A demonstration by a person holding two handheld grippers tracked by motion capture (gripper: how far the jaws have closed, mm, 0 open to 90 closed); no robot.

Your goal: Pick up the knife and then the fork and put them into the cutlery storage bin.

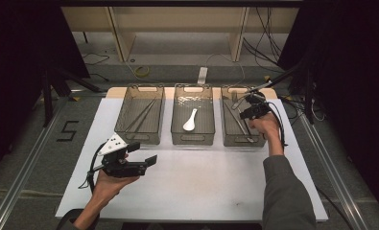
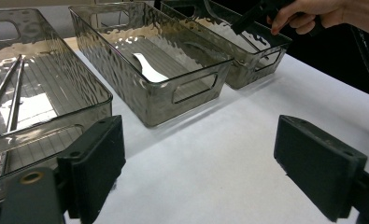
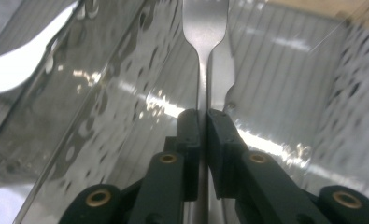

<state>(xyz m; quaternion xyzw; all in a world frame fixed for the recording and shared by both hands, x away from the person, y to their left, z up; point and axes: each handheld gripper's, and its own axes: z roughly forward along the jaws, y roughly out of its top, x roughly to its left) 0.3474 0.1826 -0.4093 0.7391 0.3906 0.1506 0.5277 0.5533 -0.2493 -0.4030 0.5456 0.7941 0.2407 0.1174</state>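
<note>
- The right gripper (image 3: 202,119) has its jaws pressed together on the thin handle of a metal utensil (image 3: 205,28); the handle runs up the middle of the right gripper view and widens at the top edge, its working end cut off there, so its kind cannot be told.
- In the high view the right gripper (image 1: 251,106) sits right of centre in the upper half, over the right bin (image 1: 227,125), with the utensil's tip (image 1: 234,106) slanting down inside it.
- The bin's rippled smoky wall (image 3: 102,93) crosses the left half of the right gripper view, and its ribbed floor (image 3: 289,70) fills the right half.
- The left gripper (image 1: 140,154) is at the lower left of the high view, above the white mat (image 1: 201,182), jaws spread wide with nothing between them.
- In the left gripper view its two black pads (image 2: 100,158) stand far apart at the bottom corners, bare mat between.
- The middle bin (image 1: 193,139) holds a white spoon (image 1: 190,120).
- The left bin (image 1: 140,136) holds thin metal rods (image 1: 141,115) lying lengthwise.
- The three bins stand side by side across the upper part of the mat.
</note>
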